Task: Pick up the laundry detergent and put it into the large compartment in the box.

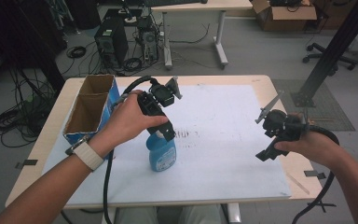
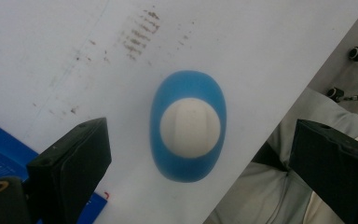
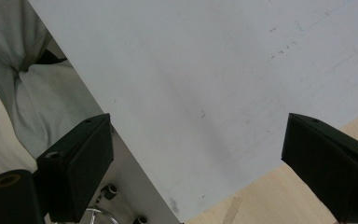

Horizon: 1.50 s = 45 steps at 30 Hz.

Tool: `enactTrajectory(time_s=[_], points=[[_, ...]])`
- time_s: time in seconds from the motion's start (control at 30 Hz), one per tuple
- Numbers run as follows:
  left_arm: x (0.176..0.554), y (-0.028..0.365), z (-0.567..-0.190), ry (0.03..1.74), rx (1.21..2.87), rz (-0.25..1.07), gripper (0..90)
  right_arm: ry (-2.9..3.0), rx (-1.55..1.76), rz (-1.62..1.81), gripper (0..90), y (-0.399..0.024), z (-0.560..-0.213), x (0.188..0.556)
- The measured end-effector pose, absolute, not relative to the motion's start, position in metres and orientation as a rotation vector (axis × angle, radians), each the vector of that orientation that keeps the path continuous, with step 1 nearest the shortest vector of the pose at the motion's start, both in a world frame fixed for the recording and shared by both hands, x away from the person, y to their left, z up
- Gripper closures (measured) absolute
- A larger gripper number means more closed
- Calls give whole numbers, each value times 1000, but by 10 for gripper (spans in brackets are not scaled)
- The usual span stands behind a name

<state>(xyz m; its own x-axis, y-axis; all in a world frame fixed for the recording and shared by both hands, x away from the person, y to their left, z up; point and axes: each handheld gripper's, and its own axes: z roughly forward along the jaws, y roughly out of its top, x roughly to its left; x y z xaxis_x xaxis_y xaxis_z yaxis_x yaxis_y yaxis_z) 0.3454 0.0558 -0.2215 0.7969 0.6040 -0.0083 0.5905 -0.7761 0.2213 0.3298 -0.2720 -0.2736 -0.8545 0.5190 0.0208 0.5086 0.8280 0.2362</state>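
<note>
Standing upright on the white sheet (image 1: 223, 140) of the tabletop (image 1: 256, 80), the blue spray bottle (image 1: 162, 154) is near the middle-left, just right of the open cardboard box (image 1: 89, 108). In the left gripper view its white cap (image 2: 190, 127) is seen from straight above, between the two black jaws but lower than them. The left tongs (image 1: 161, 122) hang over it, spread wide and holding nothing. To grasp well, I think the hand should come down straight, keep the cap centred between the jaws, and close on the narrow neck rather than on the round body, slowly, so the bottle does not tip. The right tongs (image 1: 266, 135) wait well apart near the right edge of the sheet, also wide open and empty; they need not move.
</note>
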Motion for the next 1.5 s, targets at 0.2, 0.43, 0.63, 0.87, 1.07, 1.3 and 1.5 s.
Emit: enactTrajectory(time_s=[0.2,0.43,0.63,0.87,1.07,1.3,1.5], points=[[346,55,-235,936,2781,83,61,2964,830,364,89,-270,-275,330],[348,54,-249,950,2785,80,61,2965,833,365,89,-270,-276,331],[349,52,-259,942,2790,85,66,2968,833,362,89,-271,-278,331],[350,51,-268,948,2800,76,73,2970,835,358,89,-271,-278,330],[350,51,-273,959,2805,67,89,2971,832,360,89,-271,-279,330],[353,52,-277,968,2807,71,115,2973,835,355,89,-271,-278,330],[353,54,-278,974,2806,61,146,2973,827,360,89,-269,-278,331]])
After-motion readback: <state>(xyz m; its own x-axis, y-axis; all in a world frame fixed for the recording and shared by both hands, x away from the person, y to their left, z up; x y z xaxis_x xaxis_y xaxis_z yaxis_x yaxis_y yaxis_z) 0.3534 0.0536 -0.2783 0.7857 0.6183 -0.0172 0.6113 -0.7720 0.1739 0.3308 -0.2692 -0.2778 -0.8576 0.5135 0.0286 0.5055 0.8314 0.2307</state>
